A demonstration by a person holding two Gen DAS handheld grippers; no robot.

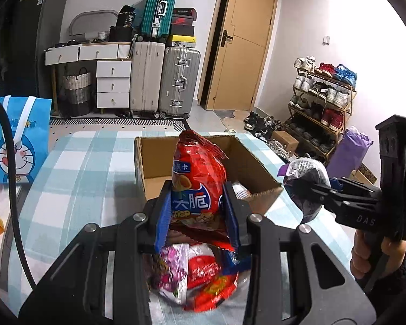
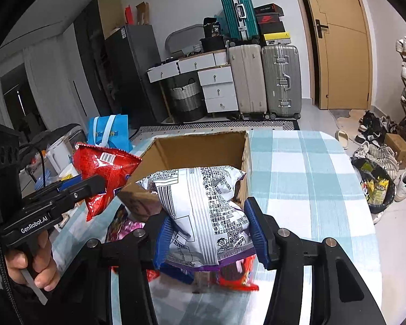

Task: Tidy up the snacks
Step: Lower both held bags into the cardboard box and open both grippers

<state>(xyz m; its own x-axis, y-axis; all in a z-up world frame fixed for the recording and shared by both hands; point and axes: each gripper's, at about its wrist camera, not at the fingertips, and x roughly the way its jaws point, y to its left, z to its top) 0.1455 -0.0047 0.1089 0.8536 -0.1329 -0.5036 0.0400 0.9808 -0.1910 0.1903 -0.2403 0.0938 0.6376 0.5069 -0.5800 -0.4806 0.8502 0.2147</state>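
The left tongs (image 1: 199,211) pinch a red bag (image 1: 200,173) of crisps by its lower half, blue pads pressed into both sides, and hold it upright above the checked surface (image 1: 75,178), in front of the open box (image 1: 246,168). The right tongs (image 2: 209,233) pinch a white bag (image 2: 200,205) with a purple edge, printed back toward the camera; the bag bulges between the pads. It hangs at the box's near rim, covering part of the opening. In the right view the red bag sits left of the box, off the surface. Under both tongs a heap of snacks (image 1: 200,273) lies on the surface: pink, red and blue packets, overlapping. A blue gift bag (image 1: 20,140) stands at the surface's far left. A hand (image 2: 29,268) grips the left handle.
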